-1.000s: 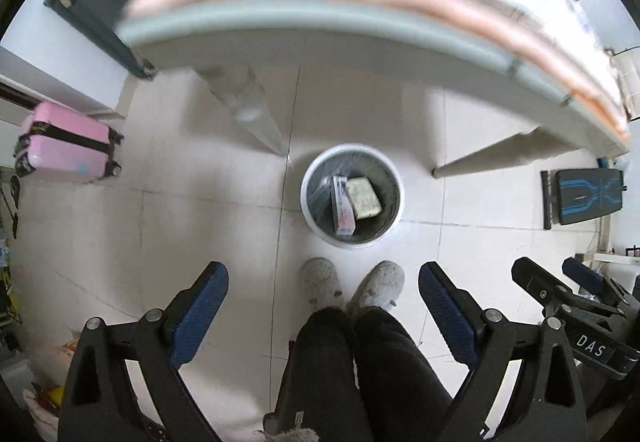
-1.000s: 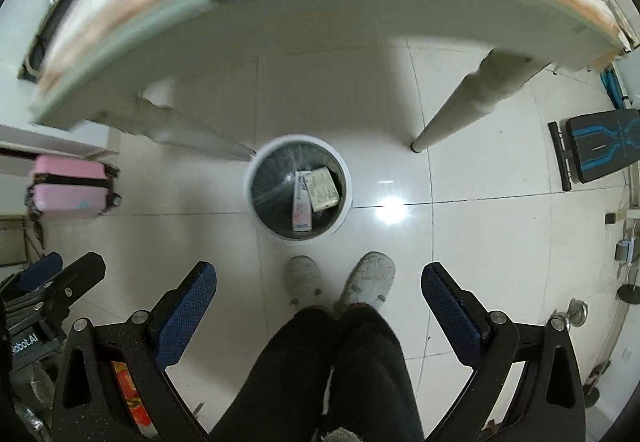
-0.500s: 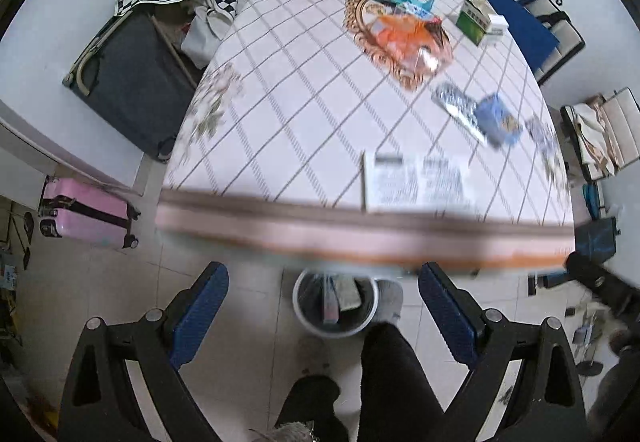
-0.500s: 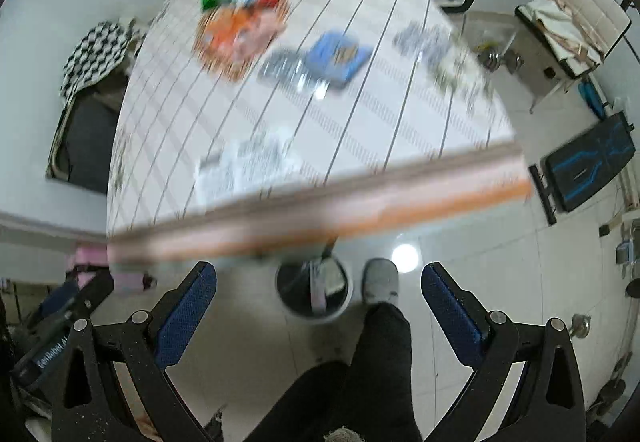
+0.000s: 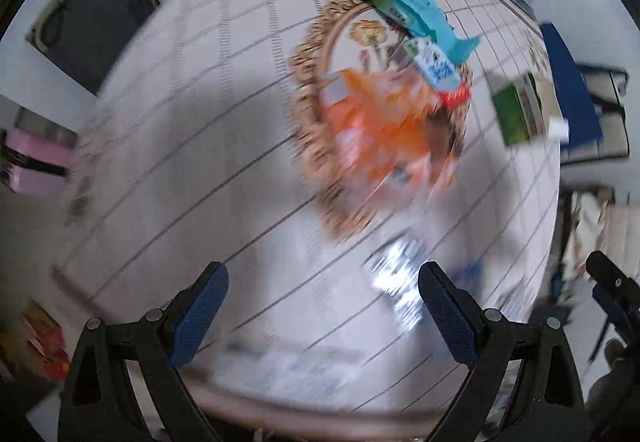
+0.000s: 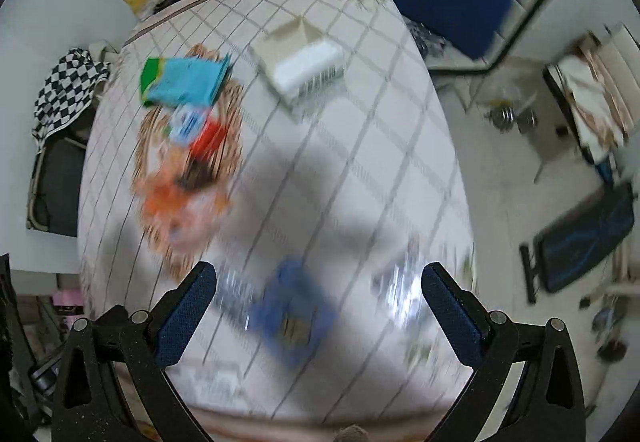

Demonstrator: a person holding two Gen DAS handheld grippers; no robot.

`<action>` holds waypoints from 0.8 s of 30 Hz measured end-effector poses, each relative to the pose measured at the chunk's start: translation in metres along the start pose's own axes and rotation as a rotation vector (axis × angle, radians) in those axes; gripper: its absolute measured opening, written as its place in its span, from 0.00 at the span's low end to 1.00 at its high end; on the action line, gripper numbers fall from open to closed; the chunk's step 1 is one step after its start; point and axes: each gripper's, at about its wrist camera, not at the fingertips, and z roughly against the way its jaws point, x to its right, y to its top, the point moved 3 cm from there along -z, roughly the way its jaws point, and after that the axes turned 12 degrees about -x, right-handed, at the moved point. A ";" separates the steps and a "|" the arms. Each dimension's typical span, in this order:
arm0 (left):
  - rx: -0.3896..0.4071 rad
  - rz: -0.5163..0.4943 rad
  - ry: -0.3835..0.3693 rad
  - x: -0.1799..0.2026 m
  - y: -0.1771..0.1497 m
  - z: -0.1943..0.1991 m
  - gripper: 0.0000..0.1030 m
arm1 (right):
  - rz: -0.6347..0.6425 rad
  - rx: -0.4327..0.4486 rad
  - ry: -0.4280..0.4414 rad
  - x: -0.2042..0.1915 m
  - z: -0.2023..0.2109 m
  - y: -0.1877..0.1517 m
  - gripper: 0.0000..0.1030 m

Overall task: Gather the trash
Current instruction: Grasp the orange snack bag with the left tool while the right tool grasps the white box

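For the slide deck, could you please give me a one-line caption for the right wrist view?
Open right gripper above a checked tablecloth strewn with wrappers, a blue packet between its fingers.

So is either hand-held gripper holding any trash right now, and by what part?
Nothing is held. The left hand-held gripper and the right hand-held gripper are both open and empty above the table.

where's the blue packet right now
In the right wrist view, the blue packet lies on the table near its front edge, low between the open right gripper's fingers, beside silver wrappers.
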 end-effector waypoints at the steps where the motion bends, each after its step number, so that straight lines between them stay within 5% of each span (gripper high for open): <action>1: -0.009 0.013 -0.013 0.006 0.012 -0.005 0.94 | 0.011 -0.004 -0.011 0.000 -0.003 0.019 1.00; 5: -0.028 0.044 -0.035 0.029 0.058 -0.034 0.93 | 0.068 -0.004 -0.053 -0.006 -0.016 0.099 1.00; 10: -0.044 0.060 -0.007 0.038 0.088 -0.058 0.67 | 0.141 -0.042 -0.079 -0.021 -0.046 0.171 1.00; 11: -0.033 0.067 0.004 0.037 0.090 -0.059 0.50 | 0.158 -0.060 -0.082 -0.025 -0.055 0.182 1.00; 13: -0.015 0.066 0.020 0.037 0.091 -0.059 0.37 | 0.191 -0.089 -0.089 -0.033 -0.070 0.196 1.00; 15: 0.002 0.043 0.049 0.038 0.090 -0.058 0.13 | 0.224 -0.114 -0.112 -0.041 -0.087 0.204 1.00; 19: 0.034 0.008 0.088 0.040 0.082 -0.049 0.06 | 0.241 -0.155 -0.146 -0.046 -0.110 0.210 0.98; 20: 0.043 0.001 0.098 0.040 0.083 -0.043 0.05 | 0.244 -0.157 -0.145 -0.047 -0.112 0.210 0.83; 24: 0.088 -0.030 0.149 0.038 0.070 -0.023 0.03 | 0.246 -0.130 -0.140 -0.048 -0.103 0.202 0.71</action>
